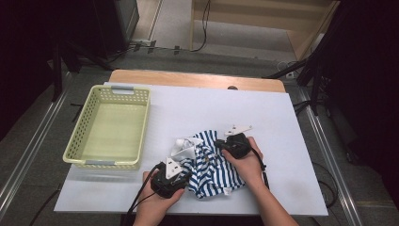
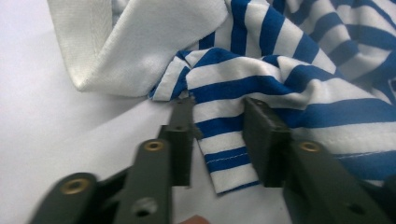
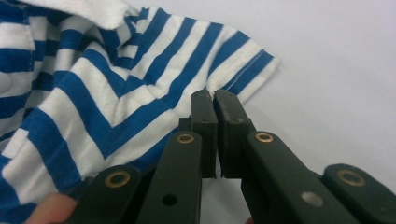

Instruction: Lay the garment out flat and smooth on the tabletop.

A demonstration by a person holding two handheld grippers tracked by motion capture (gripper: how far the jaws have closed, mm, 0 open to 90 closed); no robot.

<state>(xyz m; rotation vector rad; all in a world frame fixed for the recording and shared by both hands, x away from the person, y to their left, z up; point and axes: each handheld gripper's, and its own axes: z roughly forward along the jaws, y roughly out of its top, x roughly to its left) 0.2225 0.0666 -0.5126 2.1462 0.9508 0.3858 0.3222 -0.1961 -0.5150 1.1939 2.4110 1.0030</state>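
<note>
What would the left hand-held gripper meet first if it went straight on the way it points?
The striped shirt: a hemmed edge of it already lies between the open jaws of the left hand-held gripper. Pushing on, it would run into the bunched striped folds, likely with the white collar just beside its path.

The striped shirt [image 2: 289, 88] is cut off at the 12 and 3 o'clock edges of the left gripper view. In the high view, the hand on the right gripper [image 1: 231, 145] hides the shirt's 3 o'clock side; the jaw tips there are too small to resolve.
</note>
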